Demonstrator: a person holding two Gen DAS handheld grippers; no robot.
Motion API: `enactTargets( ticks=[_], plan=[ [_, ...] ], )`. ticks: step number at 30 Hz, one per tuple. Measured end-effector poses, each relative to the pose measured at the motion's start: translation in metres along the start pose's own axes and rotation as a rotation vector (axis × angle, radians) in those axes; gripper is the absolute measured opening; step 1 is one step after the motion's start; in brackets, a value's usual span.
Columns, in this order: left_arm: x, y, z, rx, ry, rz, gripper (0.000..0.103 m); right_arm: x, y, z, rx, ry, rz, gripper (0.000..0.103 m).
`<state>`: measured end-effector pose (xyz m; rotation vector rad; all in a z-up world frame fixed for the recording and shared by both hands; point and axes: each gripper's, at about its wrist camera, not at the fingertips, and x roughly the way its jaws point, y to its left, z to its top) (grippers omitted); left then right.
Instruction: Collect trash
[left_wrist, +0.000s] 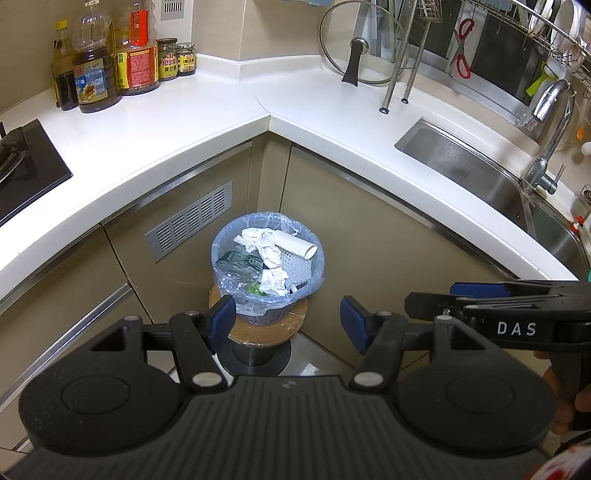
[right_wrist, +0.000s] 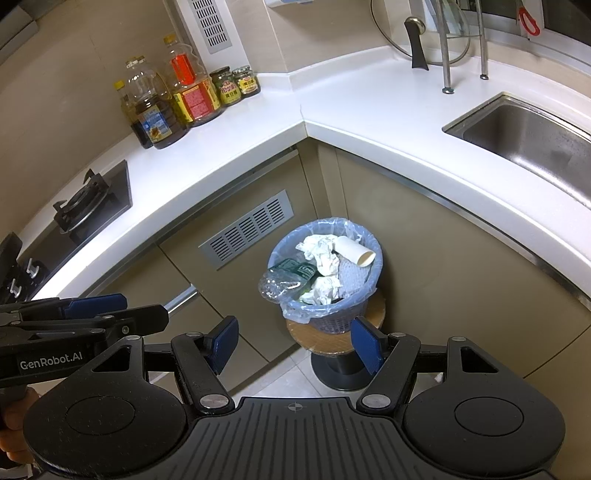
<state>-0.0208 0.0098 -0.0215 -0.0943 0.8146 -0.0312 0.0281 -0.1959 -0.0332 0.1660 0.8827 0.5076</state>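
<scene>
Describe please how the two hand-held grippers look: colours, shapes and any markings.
Each is black plastic with two round discs, a ribbed base and blue pads on the fingers. The left hand-held gripper reads "GenRobot.AI" on its side; the right hand-held gripper reads "DAS".

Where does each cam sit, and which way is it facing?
Left wrist: on the left hand-held gripper, angled down at the trash bin in the cabinet corner; own open fingers show, right hand-held gripper at right edge.
Right wrist: on the right hand-held gripper, same downward angle, bin right of centre; left hand-held gripper at left edge.
Shared: bin on its stool, white counter, sink, oil bottles.
</scene>
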Motion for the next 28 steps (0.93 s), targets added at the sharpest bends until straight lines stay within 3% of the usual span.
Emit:
enactTargets(
  ticks=[28],
  plan=[
    [0.008, -0.019, 0.006, -0.026, 0.0, 0.043, 0.061, 0.007, -0.021, 0.014, -0.021, 0.018, 0.046, 0.068]
  ],
)
